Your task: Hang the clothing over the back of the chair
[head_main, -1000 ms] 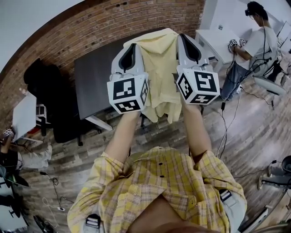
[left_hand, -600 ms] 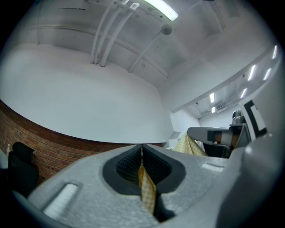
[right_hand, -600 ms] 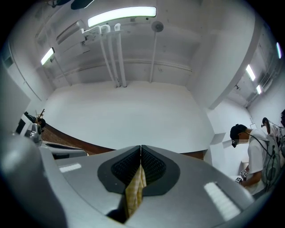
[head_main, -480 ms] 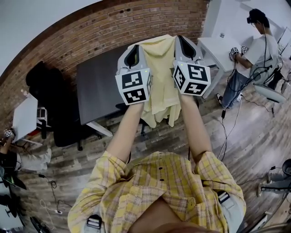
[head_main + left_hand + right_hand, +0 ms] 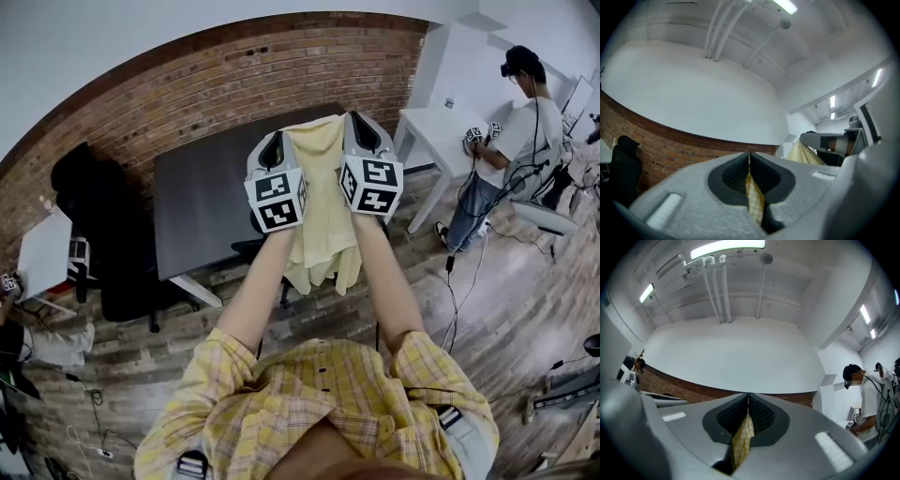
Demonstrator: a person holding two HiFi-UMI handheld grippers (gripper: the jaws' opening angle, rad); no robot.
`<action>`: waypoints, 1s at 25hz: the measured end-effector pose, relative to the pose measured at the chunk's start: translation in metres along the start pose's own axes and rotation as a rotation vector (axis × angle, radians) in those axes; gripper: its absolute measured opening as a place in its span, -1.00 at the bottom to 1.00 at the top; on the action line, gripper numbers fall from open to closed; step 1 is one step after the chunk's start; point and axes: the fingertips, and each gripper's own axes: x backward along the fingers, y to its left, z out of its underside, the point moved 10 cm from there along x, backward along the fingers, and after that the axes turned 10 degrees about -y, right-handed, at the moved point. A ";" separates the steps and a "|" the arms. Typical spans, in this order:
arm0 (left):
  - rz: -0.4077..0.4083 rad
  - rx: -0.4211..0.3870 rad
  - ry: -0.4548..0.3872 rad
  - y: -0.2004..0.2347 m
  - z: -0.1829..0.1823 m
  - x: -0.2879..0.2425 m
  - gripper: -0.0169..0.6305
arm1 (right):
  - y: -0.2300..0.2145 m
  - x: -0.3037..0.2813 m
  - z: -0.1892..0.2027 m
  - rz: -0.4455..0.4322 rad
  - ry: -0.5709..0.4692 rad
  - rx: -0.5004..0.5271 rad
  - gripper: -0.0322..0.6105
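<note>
A pale yellow checked shirt (image 5: 321, 211) hangs in the air between my two grippers, held up at arm's length. My left gripper (image 5: 274, 155) is shut on its left top edge, and yellow cloth (image 5: 753, 199) shows pinched between its jaws. My right gripper (image 5: 358, 141) is shut on the right top edge, with a strip of the cloth (image 5: 742, 439) between its jaws. Below the shirt, a dark chair (image 5: 255, 248) is mostly hidden behind my left arm and the cloth. Both gripper views point up at wall and ceiling.
A dark table (image 5: 211, 183) stands under the raised shirt against a brick wall (image 5: 187, 84). A black office chair (image 5: 98, 225) is at the left. A white table (image 5: 436, 127) and a standing person (image 5: 511, 141) are at the right. Cables (image 5: 464, 272) lie on the wooden floor.
Both grippers have moved up and away from me with the shirt, and closer together. The shirt hangs narrower between them now.
</note>
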 end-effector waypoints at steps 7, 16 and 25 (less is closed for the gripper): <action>-0.011 0.019 0.055 0.001 0.023 -0.009 -0.92 | 0.001 -0.009 0.026 0.013 0.049 -0.003 -0.86; -0.022 0.015 0.094 0.001 0.043 -0.017 -0.92 | 0.002 -0.018 0.049 0.028 0.086 -0.021 -0.87; -0.030 0.009 0.154 0.000 0.066 -0.025 -0.92 | -0.002 -0.023 0.075 0.031 0.127 -0.033 -0.87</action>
